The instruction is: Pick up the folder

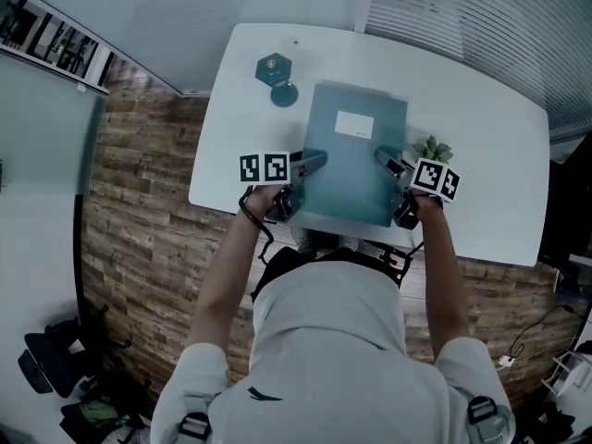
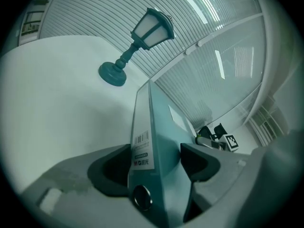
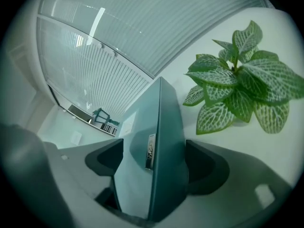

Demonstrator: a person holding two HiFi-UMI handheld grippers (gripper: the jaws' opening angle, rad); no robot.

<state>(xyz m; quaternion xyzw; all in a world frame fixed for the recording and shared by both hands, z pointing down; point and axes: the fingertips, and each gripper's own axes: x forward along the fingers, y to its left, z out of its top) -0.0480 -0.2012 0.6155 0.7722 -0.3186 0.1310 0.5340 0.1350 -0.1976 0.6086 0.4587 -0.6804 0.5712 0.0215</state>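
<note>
The teal lever-arch folder (image 1: 356, 160) is at the white table's (image 1: 490, 146) near edge. The left gripper (image 2: 156, 161) and right gripper (image 3: 153, 161) each clamp one side of it, jaws wide. It is best to raise both together, level, and clear of the plant (image 3: 242, 75) at the right.

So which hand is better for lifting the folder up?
Left, probably. The left gripper clamps the folder at its stiff spine end. The right gripper grips the opening edge, which looks likelier to flex. Both together seem safest.
</note>
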